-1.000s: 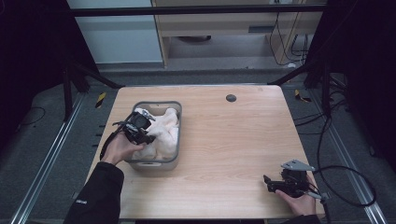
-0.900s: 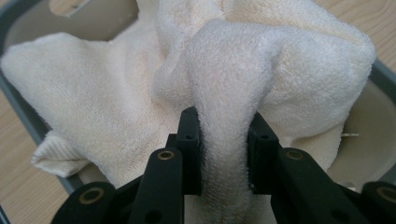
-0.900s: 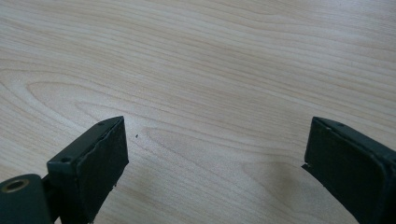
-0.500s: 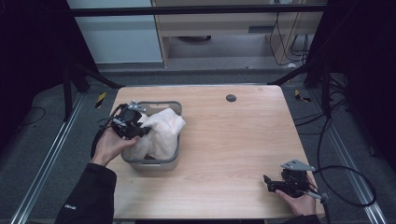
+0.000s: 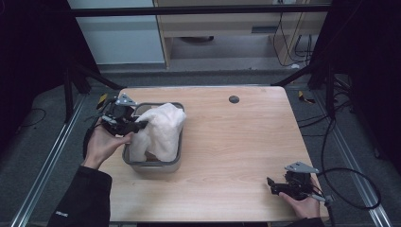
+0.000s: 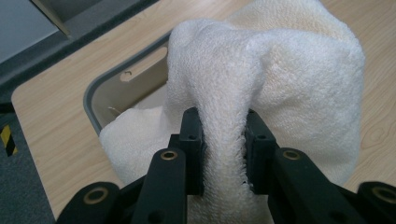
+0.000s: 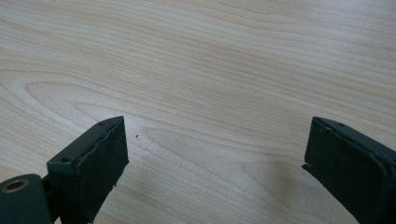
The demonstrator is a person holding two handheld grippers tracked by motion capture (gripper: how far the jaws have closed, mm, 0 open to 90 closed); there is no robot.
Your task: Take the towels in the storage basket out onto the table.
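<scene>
Left gripper (image 5: 142, 126) clamped on a fold of white towel (image 5: 158, 130); in the left gripper view, jaws pinching a ridge of terry cloth (image 6: 224, 140) between them, cloth bulging up and over past the pads. Held at the left rim of a grey bin (image 5: 152, 165), above table height, by left hand (image 5: 105, 142). Towel partly lifted, one part draped over the bin's right wall, lower part down inside the bin; beige bin interior and a handle slot visible in the left gripper view (image 6: 140, 74). Bin on the left half of the wooden table (image 5: 236, 142).

Right gripper (image 5: 274, 185) released, jaws spread wide, nothing between them, bare wood grain below in the right gripper view (image 7: 215, 135). Resting near the table's front right corner, well apart from bin and towel. Small dark round spot (image 5: 233, 99) near the far table edge.
</scene>
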